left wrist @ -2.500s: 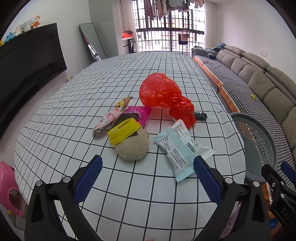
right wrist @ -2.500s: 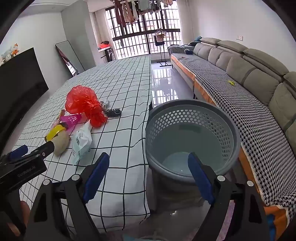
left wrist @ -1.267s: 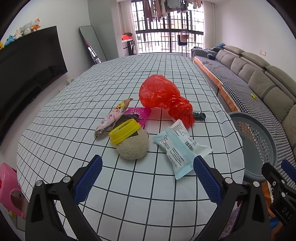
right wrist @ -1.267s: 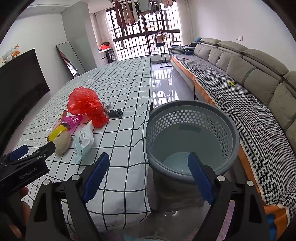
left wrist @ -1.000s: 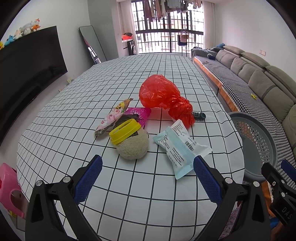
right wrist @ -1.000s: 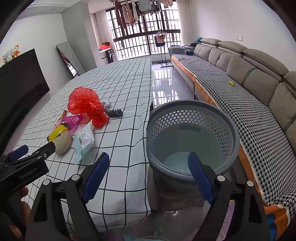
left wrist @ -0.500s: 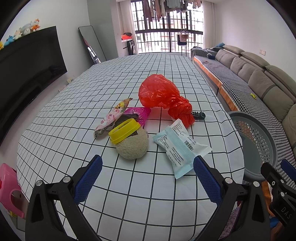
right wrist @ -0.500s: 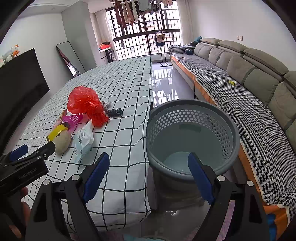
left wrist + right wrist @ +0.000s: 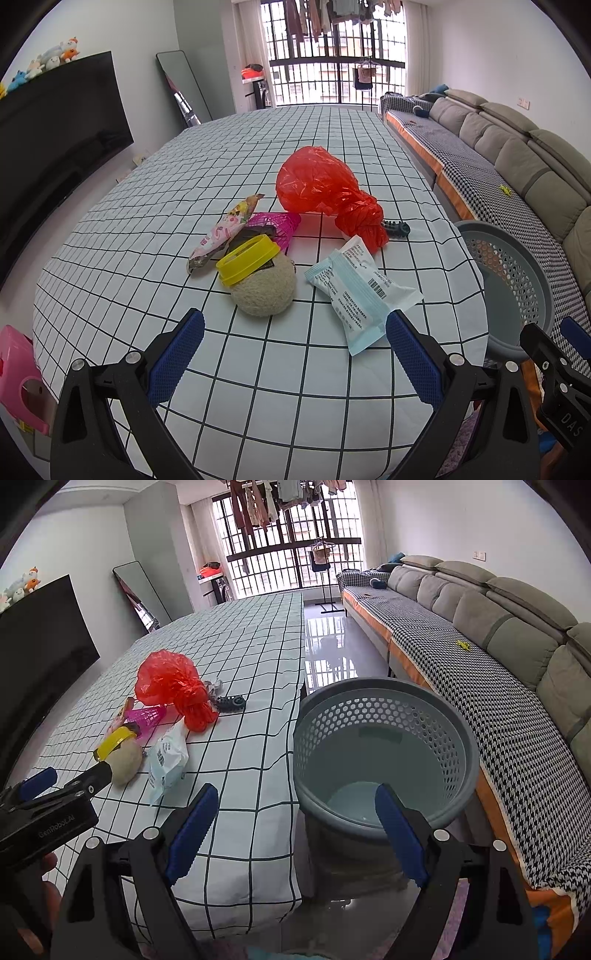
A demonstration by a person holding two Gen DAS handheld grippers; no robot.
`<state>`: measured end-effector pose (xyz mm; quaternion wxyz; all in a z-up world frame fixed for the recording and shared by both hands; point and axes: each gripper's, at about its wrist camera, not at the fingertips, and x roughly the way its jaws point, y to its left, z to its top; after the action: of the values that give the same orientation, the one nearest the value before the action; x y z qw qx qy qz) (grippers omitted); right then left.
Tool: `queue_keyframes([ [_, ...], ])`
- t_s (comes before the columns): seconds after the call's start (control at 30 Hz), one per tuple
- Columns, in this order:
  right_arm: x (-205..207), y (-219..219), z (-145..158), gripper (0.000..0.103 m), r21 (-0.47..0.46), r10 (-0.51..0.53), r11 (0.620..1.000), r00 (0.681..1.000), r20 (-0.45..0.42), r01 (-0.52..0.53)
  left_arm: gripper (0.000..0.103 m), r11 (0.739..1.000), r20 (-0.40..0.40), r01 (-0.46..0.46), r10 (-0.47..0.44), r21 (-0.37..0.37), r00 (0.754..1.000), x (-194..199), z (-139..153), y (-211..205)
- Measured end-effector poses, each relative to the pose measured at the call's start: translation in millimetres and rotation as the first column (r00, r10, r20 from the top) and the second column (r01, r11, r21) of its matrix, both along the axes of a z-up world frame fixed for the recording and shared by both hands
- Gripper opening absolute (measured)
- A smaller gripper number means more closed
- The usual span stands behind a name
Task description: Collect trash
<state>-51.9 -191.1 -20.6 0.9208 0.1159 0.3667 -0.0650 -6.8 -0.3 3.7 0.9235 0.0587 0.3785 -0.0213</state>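
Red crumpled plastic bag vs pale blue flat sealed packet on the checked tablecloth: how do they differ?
The red crumpled plastic bag is puffed up and knotted at one end; the pale blue flat sealed packet lies flat. The bag is plain translucent red; the packet is opaque, with printed text and a barcode. The bag lies farther from the left gripper; the packet lies nearer. Both rest on the tablecloth, ungripped.

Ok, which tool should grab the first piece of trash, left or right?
Left, probably. The left tool is open and faces the pile, with the pale blue packet and the woolly ball just ahead of it. The right tool, also open, points at the empty grey basket beside the table.
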Motion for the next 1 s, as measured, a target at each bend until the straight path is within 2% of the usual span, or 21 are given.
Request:
queue_keyframes([
  [0.67,-0.1,1.1,-2.7,0.083,0.0,0.004,1.0,1.0,-0.005,-0.004,0.097,1.0,-0.01,0.0,0.0,0.001,1.0,-2.1,-5.7,0.3],
  [1.0,9.3,16.6,-7.4,0.083,-0.005,0.057,0.998,0.998,-0.013,-0.057,0.097,0.999,-0.026,-0.04,0.04,0.004,0.999,4.0,-13.9,19.6],
])
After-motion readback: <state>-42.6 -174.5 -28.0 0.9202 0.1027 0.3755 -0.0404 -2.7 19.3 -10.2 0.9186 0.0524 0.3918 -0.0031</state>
